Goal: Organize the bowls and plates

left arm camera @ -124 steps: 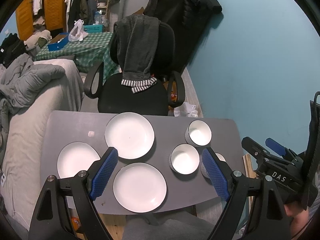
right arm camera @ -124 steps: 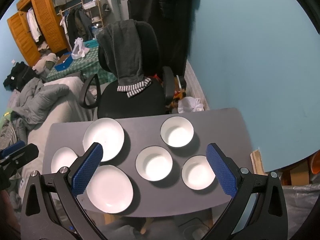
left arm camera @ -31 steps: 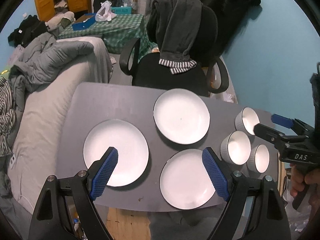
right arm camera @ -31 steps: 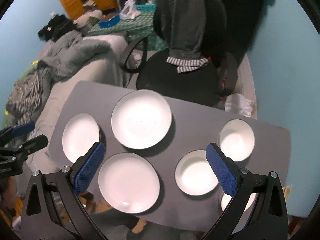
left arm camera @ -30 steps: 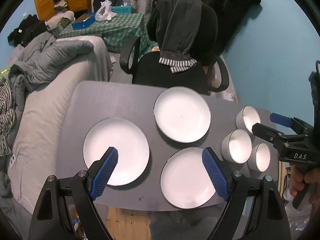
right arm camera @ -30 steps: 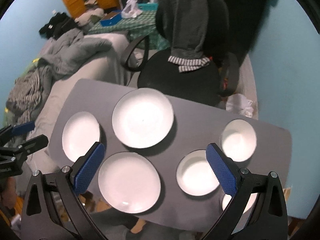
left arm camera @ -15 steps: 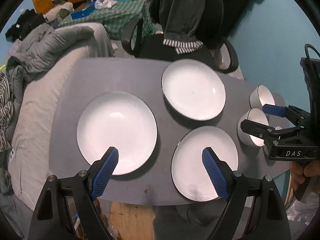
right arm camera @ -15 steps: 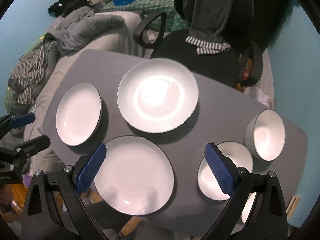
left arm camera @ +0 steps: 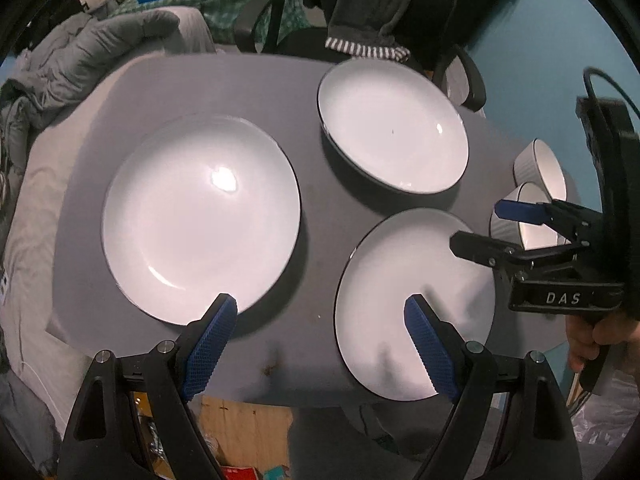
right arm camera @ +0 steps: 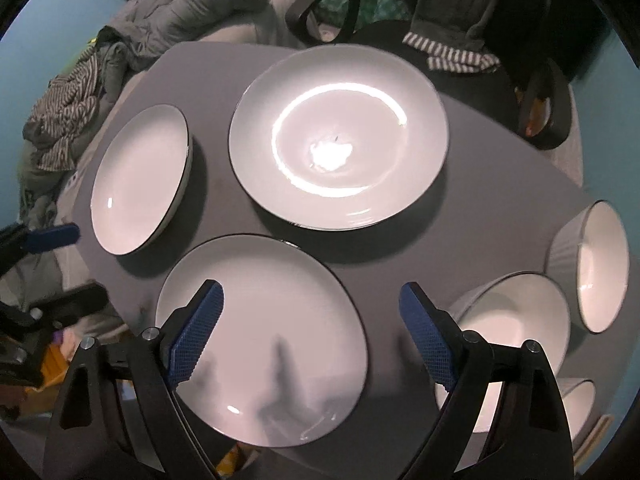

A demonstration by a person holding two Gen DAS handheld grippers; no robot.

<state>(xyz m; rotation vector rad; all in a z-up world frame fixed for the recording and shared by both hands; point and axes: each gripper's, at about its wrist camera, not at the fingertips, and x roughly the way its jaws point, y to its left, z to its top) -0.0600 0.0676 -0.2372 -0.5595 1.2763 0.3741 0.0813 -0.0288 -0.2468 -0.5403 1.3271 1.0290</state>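
Three white plates lie flat on the grey table [left arm camera: 280,92]: a left plate [left arm camera: 200,216], a far plate [left arm camera: 392,124] and a near plate [left arm camera: 412,304]. They also show in the right wrist view as left plate [right arm camera: 140,178], far plate [right arm camera: 338,136] and near plate [right arm camera: 260,340]. White bowls [left arm camera: 538,168] stand at the right: far bowl [right arm camera: 596,268], middle bowl [right arm camera: 512,340]. My left gripper [left arm camera: 320,336] is open and empty above the near table edge between left and near plates. My right gripper [right arm camera: 310,328] is open and empty over the near plate.
A black office chair [left arm camera: 384,16] with dark clothes draped on it stands behind the table. A bed with grey bedding [left arm camera: 80,52] lies to the left. The blue wall [left arm camera: 560,40] is at the right. Cardboard and clutter [left arm camera: 240,432] lie on the floor under the near edge.
Both grippers have dropped closer to the table and the plates now look larger. The right gripper has moved over the near plate. Both stay open; the dishes have not moved.
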